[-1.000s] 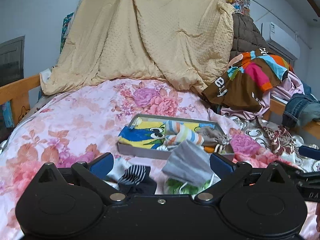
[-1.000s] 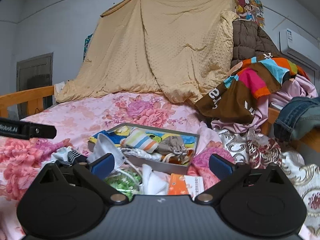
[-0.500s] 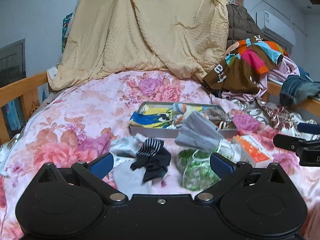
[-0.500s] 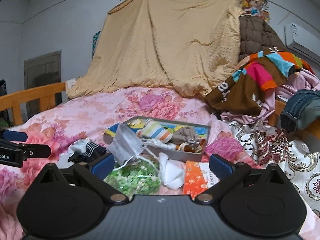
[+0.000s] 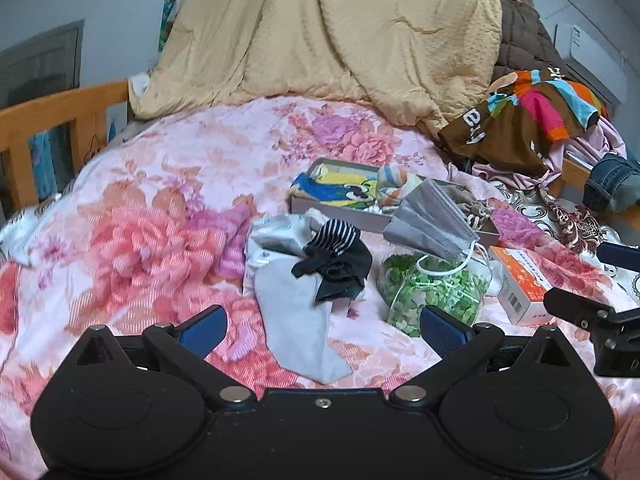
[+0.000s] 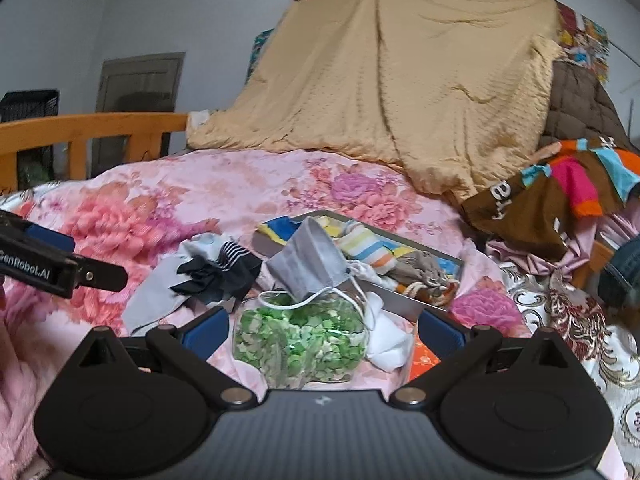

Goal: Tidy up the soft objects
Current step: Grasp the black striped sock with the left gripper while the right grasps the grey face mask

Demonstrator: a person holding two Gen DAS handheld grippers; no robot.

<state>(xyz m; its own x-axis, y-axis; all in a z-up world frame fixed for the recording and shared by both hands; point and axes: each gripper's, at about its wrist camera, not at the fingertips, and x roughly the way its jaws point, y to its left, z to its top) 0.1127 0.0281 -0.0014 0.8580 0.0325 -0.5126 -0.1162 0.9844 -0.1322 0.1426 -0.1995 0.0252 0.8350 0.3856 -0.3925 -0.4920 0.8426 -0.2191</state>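
Observation:
On the floral bedspread lie a grey sock (image 5: 296, 312), a black striped sock (image 5: 334, 258) on top of it, and a grey face mask (image 5: 430, 222) leaning on a clear bag of green bits (image 5: 434, 292). Behind them a shallow grey box (image 5: 320, 202) holds folded colourful socks. My left gripper (image 5: 322, 330) is open and empty, just short of the grey sock. My right gripper (image 6: 322, 332) is open and empty, its fingers on either side of the green bag (image 6: 300, 340). The mask (image 6: 308, 260) and the black sock (image 6: 218, 270) also show in the right wrist view.
An orange and white carton (image 5: 520, 284) and a white cloth (image 6: 386, 336) lie right of the bag. A tan blanket (image 5: 332, 32) hangs at the back. Piled clothes (image 5: 528, 120) fill the right side. A wooden bed rail (image 5: 52, 116) runs along the left.
Both grippers have pulled back and risen, so the socks, mask and green bag now lie further ahead in view. Both stay open and empty.

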